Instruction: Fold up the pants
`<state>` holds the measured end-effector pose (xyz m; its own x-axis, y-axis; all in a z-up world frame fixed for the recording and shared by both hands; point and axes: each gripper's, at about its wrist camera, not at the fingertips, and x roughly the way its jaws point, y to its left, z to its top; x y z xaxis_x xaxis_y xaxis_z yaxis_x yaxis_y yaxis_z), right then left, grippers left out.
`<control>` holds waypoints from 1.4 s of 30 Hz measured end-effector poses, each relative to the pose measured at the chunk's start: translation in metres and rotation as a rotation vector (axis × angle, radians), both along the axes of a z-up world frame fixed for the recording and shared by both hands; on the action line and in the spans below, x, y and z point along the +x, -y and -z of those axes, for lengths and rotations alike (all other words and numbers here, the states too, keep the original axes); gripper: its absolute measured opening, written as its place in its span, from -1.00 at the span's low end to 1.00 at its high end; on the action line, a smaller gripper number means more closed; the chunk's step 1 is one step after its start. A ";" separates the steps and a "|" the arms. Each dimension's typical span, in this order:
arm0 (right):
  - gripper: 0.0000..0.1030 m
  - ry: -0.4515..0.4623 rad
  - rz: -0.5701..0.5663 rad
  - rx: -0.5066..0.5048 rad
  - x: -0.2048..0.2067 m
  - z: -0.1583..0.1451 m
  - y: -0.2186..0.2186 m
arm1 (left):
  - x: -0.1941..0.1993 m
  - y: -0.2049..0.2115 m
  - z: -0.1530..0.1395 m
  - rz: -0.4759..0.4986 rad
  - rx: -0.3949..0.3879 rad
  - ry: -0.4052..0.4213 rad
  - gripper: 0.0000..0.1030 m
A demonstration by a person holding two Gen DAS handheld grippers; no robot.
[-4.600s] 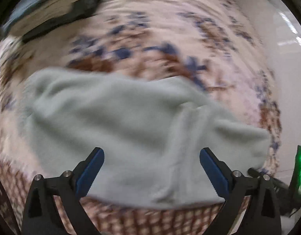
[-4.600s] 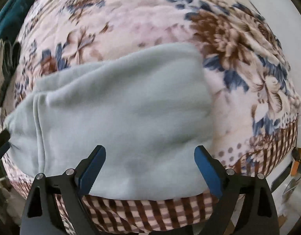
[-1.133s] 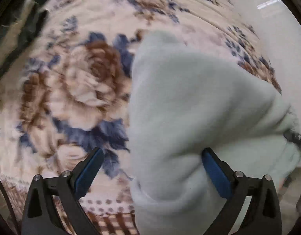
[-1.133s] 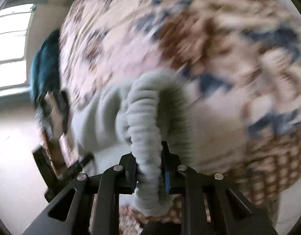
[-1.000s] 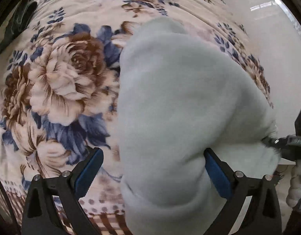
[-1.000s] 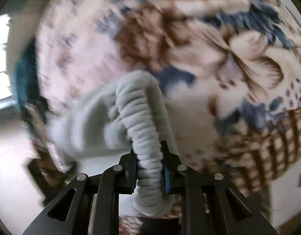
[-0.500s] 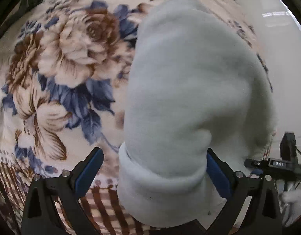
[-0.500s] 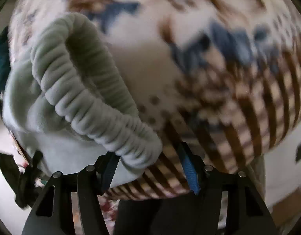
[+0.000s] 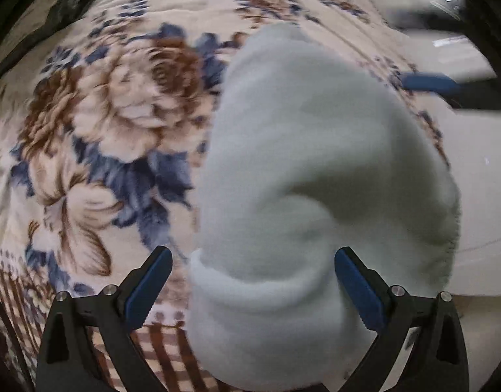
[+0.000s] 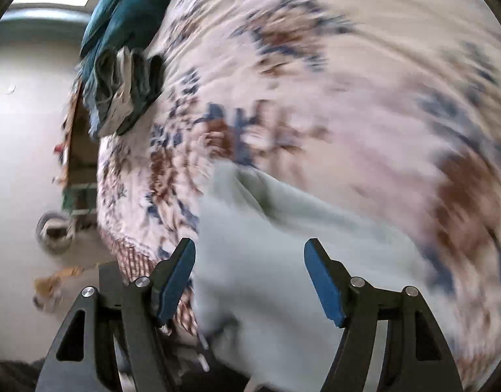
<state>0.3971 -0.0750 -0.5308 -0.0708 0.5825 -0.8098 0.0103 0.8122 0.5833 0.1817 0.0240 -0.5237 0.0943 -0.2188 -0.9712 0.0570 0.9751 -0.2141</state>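
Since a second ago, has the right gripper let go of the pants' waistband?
Yes. The right gripper was shut on the ribbed waistband; now its jaws stand open and the pale green pants lie on the floral blanket.

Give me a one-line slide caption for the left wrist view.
Open left gripper over pale green pants bunched on a floral blanket.

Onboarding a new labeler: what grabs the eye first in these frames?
The pale mint fleece pants dominate, bunched into a mound at the bed's edge between the fingers of the open left hand-held gripper. Beneath them spreads the floral blanket with big brown and blue roses. In the right wrist view, the open right hand-held gripper hovers over the pants, with a pile of dark teal clothes upper left.
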 end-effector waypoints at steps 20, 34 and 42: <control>0.72 -0.218 0.141 0.284 0.058 0.100 0.005 | 0.040 0.005 -0.049 -0.014 0.126 0.115 0.99; -0.53 -0.601 0.381 0.453 0.042 0.202 -0.016 | 0.055 -0.009 0.007 -0.085 0.081 0.030 1.00; 0.77 -0.394 0.176 0.270 0.071 0.140 -0.028 | 0.045 -0.005 -0.009 -0.077 0.087 0.064 1.00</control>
<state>0.4682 -0.0473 -0.6708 -0.2225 0.7977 -0.5605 0.3947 0.5994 0.6963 0.2265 0.0294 -0.5150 0.1704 -0.1240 -0.9775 -0.0079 0.9918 -0.1272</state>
